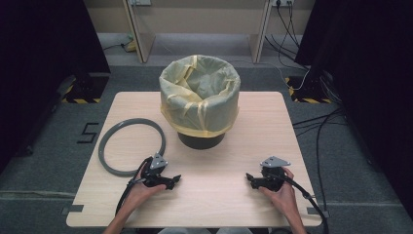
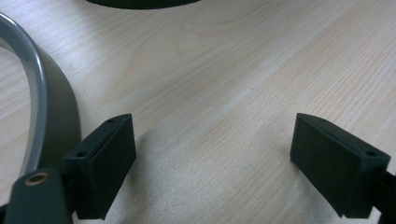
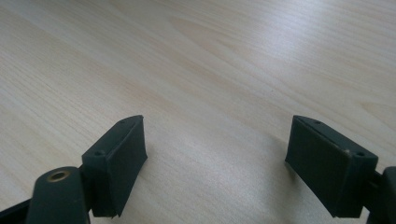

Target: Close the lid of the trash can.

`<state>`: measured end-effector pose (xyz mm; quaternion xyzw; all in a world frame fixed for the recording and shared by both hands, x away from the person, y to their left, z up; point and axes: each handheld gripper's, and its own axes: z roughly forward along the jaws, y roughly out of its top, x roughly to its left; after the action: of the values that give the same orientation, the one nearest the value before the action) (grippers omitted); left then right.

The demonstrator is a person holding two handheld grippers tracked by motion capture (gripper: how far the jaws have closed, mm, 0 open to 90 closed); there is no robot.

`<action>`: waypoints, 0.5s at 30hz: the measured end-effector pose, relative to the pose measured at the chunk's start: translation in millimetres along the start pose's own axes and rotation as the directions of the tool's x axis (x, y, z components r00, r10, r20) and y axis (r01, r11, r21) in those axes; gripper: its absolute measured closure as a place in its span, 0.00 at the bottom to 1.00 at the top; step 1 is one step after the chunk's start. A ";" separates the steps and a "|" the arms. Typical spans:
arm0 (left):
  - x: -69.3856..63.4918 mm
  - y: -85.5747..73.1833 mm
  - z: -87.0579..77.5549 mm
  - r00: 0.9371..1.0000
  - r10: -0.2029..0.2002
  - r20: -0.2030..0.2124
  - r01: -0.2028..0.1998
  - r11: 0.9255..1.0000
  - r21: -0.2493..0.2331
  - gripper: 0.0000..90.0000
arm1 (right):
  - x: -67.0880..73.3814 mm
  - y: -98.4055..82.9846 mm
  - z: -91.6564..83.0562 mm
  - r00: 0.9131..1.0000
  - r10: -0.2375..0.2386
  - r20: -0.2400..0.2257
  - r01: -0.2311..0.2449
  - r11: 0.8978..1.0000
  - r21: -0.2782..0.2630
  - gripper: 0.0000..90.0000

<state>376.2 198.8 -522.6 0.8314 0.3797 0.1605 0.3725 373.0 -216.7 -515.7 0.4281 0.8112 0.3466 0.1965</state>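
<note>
I see the ring (image 1: 131,146) lying flat on the left part of the table (image 1: 224,195), a grey hoop with a smooth, slightly raised rim and bare wood showing through its middle. Its near edge sits just beside my left gripper (image 1: 176,179), and in the left gripper view the ring (image 2: 51,102) curves up along the left side, close to the left jaw but not between the two. Behind it, near the middle of the far side of the table, stands the bin (image 1: 200,100), a dark round tub lined with a pale yellow bag (image 1: 214,112) whose rim is folded down over the outside and looks crumpled. The ring and the bin stand apart, with a strip of wood between them. My left hand (image 1: 141,190) comes in from the bottom edge and rests low on the table, the gripper pointing toward the right across the board. Its jaws are spread wide with only bare wood between them. My right hand (image 1: 280,192) lies opposite, near the right edge, with the right gripper (image 1: 249,178) pointing left toward the other one. In the right gripper view those jaws are also spread wide over bare table (image 3: 210,70), pinching nothing. The two grippers face each other, well apart.
</note>
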 end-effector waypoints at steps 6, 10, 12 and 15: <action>-0.2 -0.5 -0.9 1.000 0.005 0.002 -0.005 1.000 -0.006 0.17 | -0.4 -3.0 -3.3 1.000 0.013 0.008 -0.013 1.000 0.001 0.22; 2.0 -0.6 -3.6 1.000 -0.003 0.010 0.003 1.000 -0.012 0.17 | -0.3 -5.2 -5.3 1.000 0.027 0.006 -0.027 1.000 0.002 0.22; 5.0 0.4 -8.6 1.000 -0.008 0.001 0.008 1.000 -0.025 0.17 | -0.4 -6.4 -6.7 1.000 0.027 0.003 -0.027 1.000 0.006 0.22; 11.8 1.6 -17.7 1.000 -0.020 -0.017 0.020 0.999 -0.047 0.17 | 1.2 -9.8 -10.2 1.000 0.027 0.003 -0.027 1.000 0.008 0.20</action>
<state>375.0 215.8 -509.8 0.8172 0.3874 0.1727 0.3902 360.6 -223.5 -515.9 0.4403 0.8064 0.3453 0.1913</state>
